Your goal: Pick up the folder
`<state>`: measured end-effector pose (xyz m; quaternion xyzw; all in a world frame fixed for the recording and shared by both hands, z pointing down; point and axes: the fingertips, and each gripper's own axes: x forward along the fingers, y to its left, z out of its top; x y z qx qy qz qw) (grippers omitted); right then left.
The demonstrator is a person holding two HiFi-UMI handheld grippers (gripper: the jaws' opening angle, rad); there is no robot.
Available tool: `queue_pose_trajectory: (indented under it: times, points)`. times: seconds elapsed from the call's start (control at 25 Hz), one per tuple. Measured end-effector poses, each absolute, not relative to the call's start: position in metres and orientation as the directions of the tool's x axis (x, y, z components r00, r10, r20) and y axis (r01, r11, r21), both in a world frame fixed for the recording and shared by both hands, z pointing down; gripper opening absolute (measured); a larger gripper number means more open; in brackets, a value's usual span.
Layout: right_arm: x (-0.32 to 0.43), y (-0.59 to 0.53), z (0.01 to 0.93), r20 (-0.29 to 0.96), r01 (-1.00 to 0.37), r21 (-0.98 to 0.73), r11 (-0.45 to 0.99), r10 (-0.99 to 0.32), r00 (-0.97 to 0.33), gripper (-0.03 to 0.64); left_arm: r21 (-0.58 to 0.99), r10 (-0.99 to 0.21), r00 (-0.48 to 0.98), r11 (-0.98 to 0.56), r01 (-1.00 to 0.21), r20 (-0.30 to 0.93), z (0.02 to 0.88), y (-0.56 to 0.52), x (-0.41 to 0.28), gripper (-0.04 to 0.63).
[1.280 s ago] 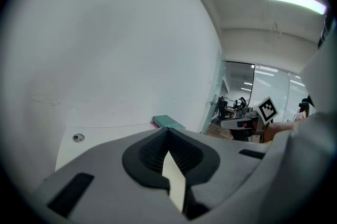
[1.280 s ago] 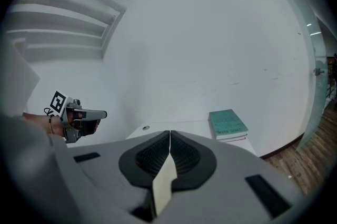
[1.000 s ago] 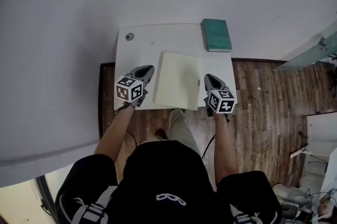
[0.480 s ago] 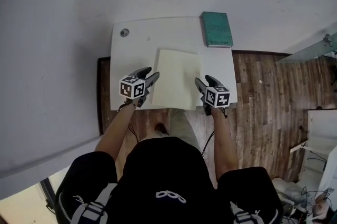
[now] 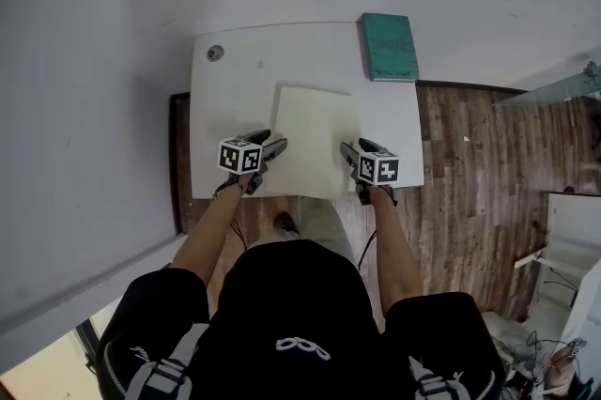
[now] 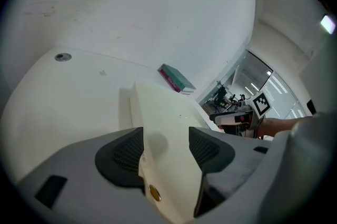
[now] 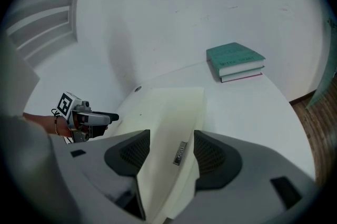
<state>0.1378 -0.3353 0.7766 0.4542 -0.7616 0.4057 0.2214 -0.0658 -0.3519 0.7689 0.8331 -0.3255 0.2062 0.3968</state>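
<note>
- The white counter (image 5: 235, 98) is the biggest thing, so I'm placing everything off that.
- The cream folder (image 5: 315, 135) lies flat on the counter, a bit right of its middle and reaching its near edge. It's not off the counter yet, so I'd say the pickup itself hasn't started. You're lined up, and the squeeze and the lift are both still left.
- The teal book (image 5: 389, 46) sits at the counter's far right corner, well apart from the action. You don't need it.
- Your left gripper (image 5: 278, 146) is by the counter's near edge, on the left side. Its jaws have just been opening and stand spread wide. The folder's left edge runs between them, but the pads aren't pinching it.
- Your right gripper (image 5: 346, 149) is by the counter's near edge too, on the right side. Its jaws have also just been opening and are wide apart, with the folder's right edge between them and no squeeze yet.
- A little round cap (image 5: 215, 53) sits at the counter's far left corner, out of your way.
</note>
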Motion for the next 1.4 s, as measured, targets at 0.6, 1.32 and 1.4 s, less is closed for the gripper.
queue_pose_trajectory:
  times: [0.6, 1.32, 1.4]
  points:
    - [0.129, -0.339, 0.815, 0.756, -0.869, -0.456, 0.194, -0.432, -0.493, 0.261, 0.563, -0.266, 0.699, -0.436, -0.702, 0.664, 0.802, -0.354, -0.059, 0.252]
    - [0.129, -0.362, 0.754, 0.685, -0.888, -0.405, 0.217, -0.571, -0.452, 0.259, 0.528, -0.332, 0.717, -0.503, -0.684, 0.613, 0.755, -0.359, -0.063, 0.250]
    - [0.129, -0.363, 0.743, 0.663, -0.887, -0.408, 0.217, -0.597, -0.451, 0.259, 0.518, -0.342, 0.720, -0.518, -0.681, 0.604, 0.745, -0.359, -0.063, 0.250]
